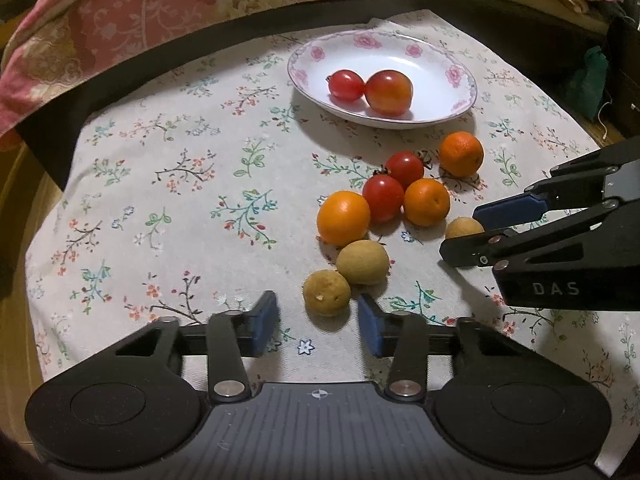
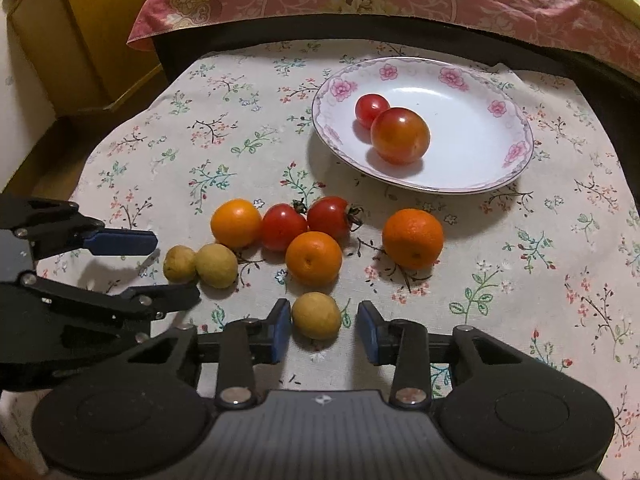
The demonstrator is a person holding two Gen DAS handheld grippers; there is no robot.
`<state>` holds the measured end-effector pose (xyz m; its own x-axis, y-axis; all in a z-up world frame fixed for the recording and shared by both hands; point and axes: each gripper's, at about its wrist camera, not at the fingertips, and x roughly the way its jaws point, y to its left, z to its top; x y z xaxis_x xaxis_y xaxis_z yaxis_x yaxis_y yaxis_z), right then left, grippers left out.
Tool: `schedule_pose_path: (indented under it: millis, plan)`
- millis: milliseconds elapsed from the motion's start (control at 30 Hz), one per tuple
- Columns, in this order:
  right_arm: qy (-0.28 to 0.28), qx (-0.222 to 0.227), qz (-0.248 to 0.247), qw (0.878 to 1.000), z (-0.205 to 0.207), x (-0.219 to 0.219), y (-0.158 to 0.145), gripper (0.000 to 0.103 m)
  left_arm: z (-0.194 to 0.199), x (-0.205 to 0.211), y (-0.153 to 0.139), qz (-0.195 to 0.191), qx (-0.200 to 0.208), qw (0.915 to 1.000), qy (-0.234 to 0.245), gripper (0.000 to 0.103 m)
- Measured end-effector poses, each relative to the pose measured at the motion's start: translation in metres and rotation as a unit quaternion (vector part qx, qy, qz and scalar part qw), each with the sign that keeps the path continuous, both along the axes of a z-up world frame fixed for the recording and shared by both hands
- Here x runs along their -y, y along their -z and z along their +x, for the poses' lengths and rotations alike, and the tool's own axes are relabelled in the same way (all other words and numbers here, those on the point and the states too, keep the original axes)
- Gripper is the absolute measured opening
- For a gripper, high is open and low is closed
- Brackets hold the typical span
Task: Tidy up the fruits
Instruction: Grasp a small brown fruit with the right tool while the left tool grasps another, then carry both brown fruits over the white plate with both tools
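Left jaws: your left gripper (image 1: 318,322) stands open; a longan (image 1: 327,293) lies just ahead of the gap, nearer the right pad, with no pad touching it.
Right jaws: your right gripper (image 2: 324,330) stands open around another longan (image 2: 316,315); the left pad is at or nearly at its skin, the right pad stands apart.
Loose fruit: beyond both sets of jaws, three oranges (image 2: 314,258), two tomatoes (image 2: 283,227) and a further longan (image 1: 362,262) lie on the floral cloth (image 2: 520,280) over the bench.
Plate: the flowered plate (image 2: 480,168), beyond the loose fruit, holds two tomatoes, touching.
Left view only: the right jaws enter from the right; their lower finger hides much of the longan between them.
Right view only: the left jaws enter from the left, open, with two longans just past their tips; a yellow cabinet (image 2: 100,32) stands far left.
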<state>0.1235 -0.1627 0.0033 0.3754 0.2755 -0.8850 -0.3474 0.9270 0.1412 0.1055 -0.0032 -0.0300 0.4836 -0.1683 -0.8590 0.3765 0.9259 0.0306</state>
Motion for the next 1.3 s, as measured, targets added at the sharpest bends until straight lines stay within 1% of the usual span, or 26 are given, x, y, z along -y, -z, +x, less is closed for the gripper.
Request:
schedule_pose_path:
  millis: [200,267,467,867,933,1233,1267,1300]
  plan:
    - [-0.003,-0.004,0.012,1.0,0.0,0.005,-0.002,0.035,0.004,0.004,0.0,-0.002,0.004,1.0,0.006,0.04]
    - [-0.003,-0.004,0.015,1.0,-0.001,0.006,-0.003,0.035,0.003,0.005,0.0,-0.004,0.004,0.9999,0.01,0.034]
    - [-0.003,-0.009,0.025,1.0,-0.002,0.01,-0.003,0.035,0.002,0.005,-0.001,-0.005,0.002,0.9999,0.009,0.033]
    - [-0.025,-0.01,0.026,0.999,-0.006,0.008,0.0,0.035,-0.004,0.002,-0.002,-0.016,-0.006,0.9997,0.018,0.034]
    - [-0.027,-0.004,0.022,0.999,-0.006,0.005,0.0,0.035,-0.004,0.001,-0.001,-0.018,-0.007,0.9997,0.016,0.036]
    - [-0.038,0.0,0.017,0.999,-0.006,0.003,0.001,0.035,-0.007,0.005,0.0,-0.015,-0.002,0.9996,0.024,0.045]
    - [-0.037,-0.001,0.017,0.999,-0.006,0.003,0.0,0.035,-0.007,0.005,0.001,-0.013,-0.001,0.9996,0.024,0.047]
    - [-0.036,-0.001,0.018,0.999,-0.007,0.004,0.0,0.035,-0.007,0.006,0.001,-0.009,0.0,0.9997,0.025,0.047]
